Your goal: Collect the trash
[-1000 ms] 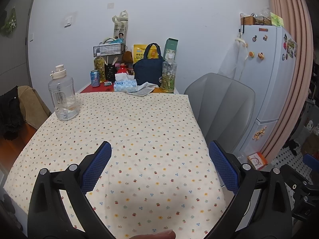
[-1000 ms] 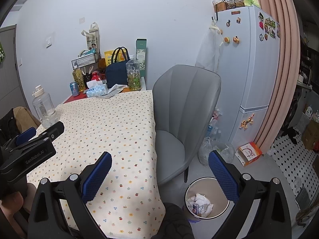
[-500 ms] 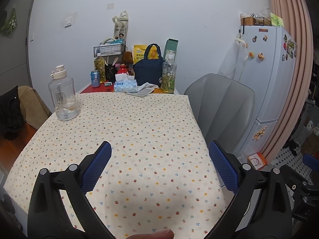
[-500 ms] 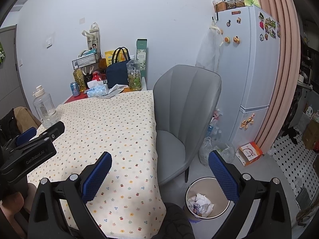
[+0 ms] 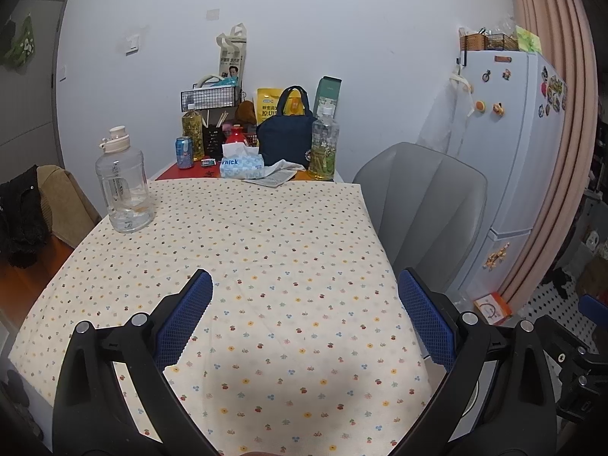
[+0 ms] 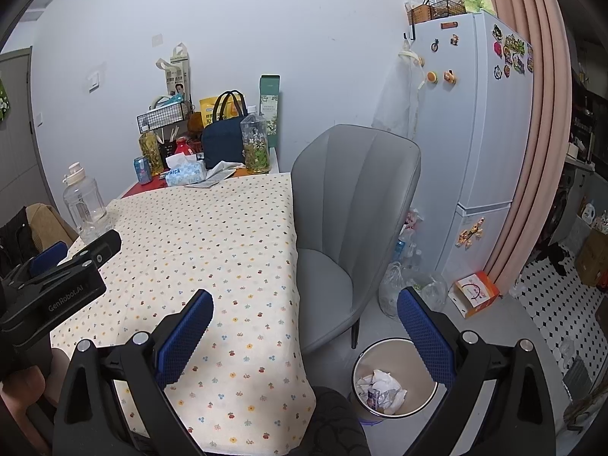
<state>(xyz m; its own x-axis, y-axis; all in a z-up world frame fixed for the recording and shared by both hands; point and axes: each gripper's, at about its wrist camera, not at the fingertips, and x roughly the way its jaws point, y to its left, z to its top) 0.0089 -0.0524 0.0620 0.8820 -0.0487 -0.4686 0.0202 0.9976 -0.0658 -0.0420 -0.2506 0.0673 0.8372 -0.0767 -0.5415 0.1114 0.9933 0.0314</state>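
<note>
My left gripper [image 5: 304, 304] is open and empty, held over the near part of the flower-print tablecloth [image 5: 266, 250]. My right gripper [image 6: 302, 315] is open and empty, over the table's right front corner. A round white trash bin [image 6: 395, 378] stands on the floor below the right gripper, with crumpled paper [image 6: 380, 383] inside. The left gripper's black body also shows at the left of the right wrist view [image 6: 57, 285]. No loose trash shows on the cloth.
A clear water jug [image 5: 123, 186], tissue box [image 5: 241, 165], blue can [image 5: 184, 152], navy bag [image 5: 287, 140] and green drink bottles [image 5: 323, 148] stand at the table's far end. A grey chair [image 6: 353, 220] is right of the table, a fridge [image 6: 475, 133] beyond; an orange box [image 6: 475, 292] lies on the floor.
</note>
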